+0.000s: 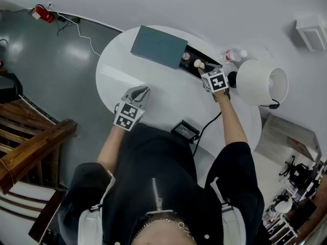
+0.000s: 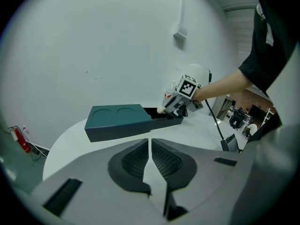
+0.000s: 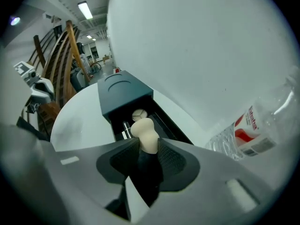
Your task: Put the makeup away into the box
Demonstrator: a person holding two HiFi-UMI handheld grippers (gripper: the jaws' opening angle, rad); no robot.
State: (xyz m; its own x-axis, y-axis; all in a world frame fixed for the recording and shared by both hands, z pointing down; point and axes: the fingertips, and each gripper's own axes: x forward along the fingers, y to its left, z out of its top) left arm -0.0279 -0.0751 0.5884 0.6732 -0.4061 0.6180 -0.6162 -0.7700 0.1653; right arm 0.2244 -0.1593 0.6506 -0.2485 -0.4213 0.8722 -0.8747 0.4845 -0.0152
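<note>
A dark teal box (image 1: 158, 46) lies at the far side of the round white table (image 1: 122, 78), its black drawer (image 1: 193, 57) pulled out to the right. My right gripper (image 1: 203, 70) hangs over the drawer, shut on a beige makeup sponge (image 3: 145, 132) that sticks out past the pads. In the right gripper view the drawer (image 3: 161, 121) holds a round pale item (image 3: 138, 114) and a silvery tube (image 3: 125, 128). My left gripper (image 1: 139, 93) rests near the table's front, shut with nothing in it, pointing at the box (image 2: 119, 121).
A white lamp shade (image 1: 261, 81) stands right of the box, with a clear water bottle (image 1: 232, 55) behind it. A black device (image 1: 185, 130) with a cable lies at the table's near edge. Wooden stairs (image 1: 30, 137) are at the left, off the table.
</note>
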